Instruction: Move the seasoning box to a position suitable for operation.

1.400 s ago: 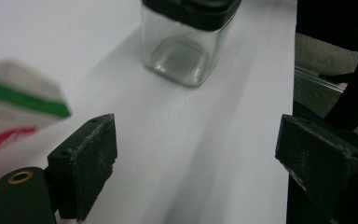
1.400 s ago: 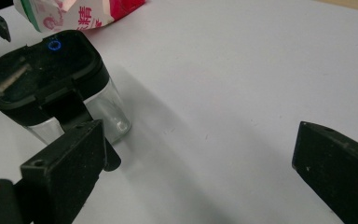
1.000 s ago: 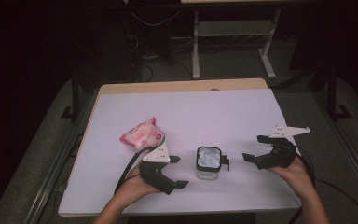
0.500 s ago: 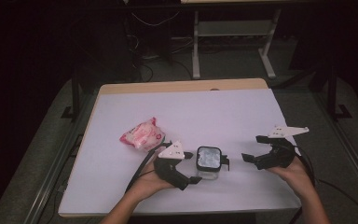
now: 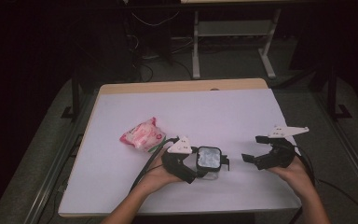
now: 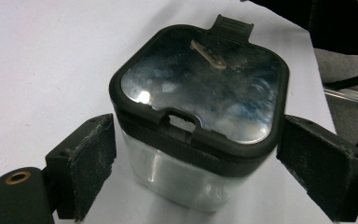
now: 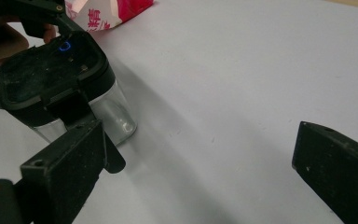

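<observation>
Lidded clear box [image 6: 200, 121], contents unclear.

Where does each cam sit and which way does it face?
High view: above the person's side, facing forward and down on the table; both forearms and grippers enter from below.
Left gripper view: rides the left gripper, facing the lidded container between its jaws.
Right gripper view: rides the right gripper, facing across the table.
All three share the container.

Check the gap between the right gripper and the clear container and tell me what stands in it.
Nothing visible does. Bare white table lies between the open right gripper and the clear container. The left gripper already straddles it with open jaws; the pink packet lies off behind.
</observation>
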The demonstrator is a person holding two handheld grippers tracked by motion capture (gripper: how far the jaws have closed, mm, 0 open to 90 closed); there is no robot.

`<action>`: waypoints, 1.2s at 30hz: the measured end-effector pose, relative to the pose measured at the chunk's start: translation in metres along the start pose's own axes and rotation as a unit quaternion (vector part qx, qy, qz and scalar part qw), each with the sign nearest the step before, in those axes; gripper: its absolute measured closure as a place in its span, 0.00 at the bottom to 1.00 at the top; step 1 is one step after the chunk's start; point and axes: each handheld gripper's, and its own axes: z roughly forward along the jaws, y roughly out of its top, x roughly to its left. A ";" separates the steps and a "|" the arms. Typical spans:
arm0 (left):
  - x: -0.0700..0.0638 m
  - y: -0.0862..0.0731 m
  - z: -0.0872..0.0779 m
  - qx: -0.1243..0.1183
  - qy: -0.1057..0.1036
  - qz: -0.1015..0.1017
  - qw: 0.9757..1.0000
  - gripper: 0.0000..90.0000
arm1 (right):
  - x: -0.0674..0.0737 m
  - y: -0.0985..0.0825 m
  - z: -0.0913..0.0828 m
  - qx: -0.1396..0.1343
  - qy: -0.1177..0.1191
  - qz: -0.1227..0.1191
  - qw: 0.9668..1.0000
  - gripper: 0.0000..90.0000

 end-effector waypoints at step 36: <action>-0.005 0.007 -0.007 -0.014 -0.004 0.009 1.000 0.17 | 0.000 0.001 0.001 -0.002 0.006 -0.001 1.000 0.03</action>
